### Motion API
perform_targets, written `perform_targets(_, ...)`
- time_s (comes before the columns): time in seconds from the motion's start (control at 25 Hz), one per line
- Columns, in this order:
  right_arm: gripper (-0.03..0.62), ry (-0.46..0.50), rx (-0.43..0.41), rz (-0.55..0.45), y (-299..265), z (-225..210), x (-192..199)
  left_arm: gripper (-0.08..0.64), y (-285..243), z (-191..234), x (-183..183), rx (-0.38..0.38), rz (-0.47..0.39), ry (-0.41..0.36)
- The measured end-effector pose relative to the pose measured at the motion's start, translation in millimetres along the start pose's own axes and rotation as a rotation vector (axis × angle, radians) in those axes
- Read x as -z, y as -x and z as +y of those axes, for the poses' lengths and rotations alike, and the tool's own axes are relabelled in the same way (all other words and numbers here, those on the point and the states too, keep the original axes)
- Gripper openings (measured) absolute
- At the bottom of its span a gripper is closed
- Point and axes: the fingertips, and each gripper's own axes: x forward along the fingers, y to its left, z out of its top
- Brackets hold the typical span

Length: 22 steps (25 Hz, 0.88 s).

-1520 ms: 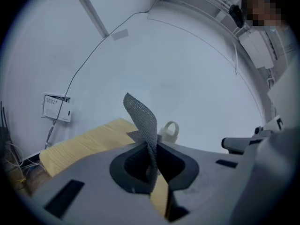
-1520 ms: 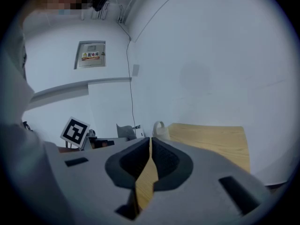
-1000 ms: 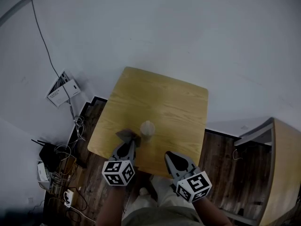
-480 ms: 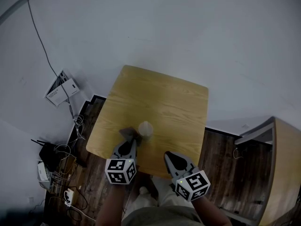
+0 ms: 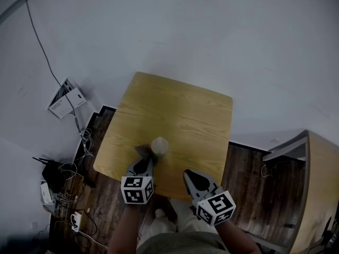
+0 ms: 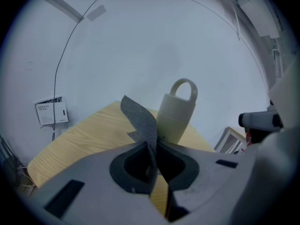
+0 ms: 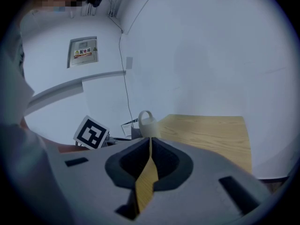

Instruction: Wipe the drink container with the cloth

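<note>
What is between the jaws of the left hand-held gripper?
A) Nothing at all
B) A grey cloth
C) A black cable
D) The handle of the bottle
B: in the left gripper view, the left hand-held gripper is shut on a strip of grey cloth, which stands up beside the cream bottle; the bottle's handle is free.

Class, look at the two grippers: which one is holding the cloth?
The left gripper: its jaws pinch the grey mesh cloth beside the drink container. The right gripper is shut on nothing.
</note>
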Motion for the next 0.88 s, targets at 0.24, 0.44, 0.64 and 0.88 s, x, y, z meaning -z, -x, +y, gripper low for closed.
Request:
perform_targets(0.24,0.012,0.001,-0.005,0.013,-3,-2,2,0.021,-12,3,12,-0.007,0.046,-0.01)
perform_targets(0.44,0.012,0.004,-0.011,0.023,-6,-1,4,0.021,-22,9,23,-0.018,0.094,-0.01)
perform_targets(0.64,0.012,0.007,-0.012,0.028,-10,-3,4,0.021,-31,14,35,-0.028,0.145,-0.023)
perform_targets(0.88,0.012,0.005,-0.012,0.026,-15,-4,2,0.021,-40,19,44,-0.038,0.185,-0.042)
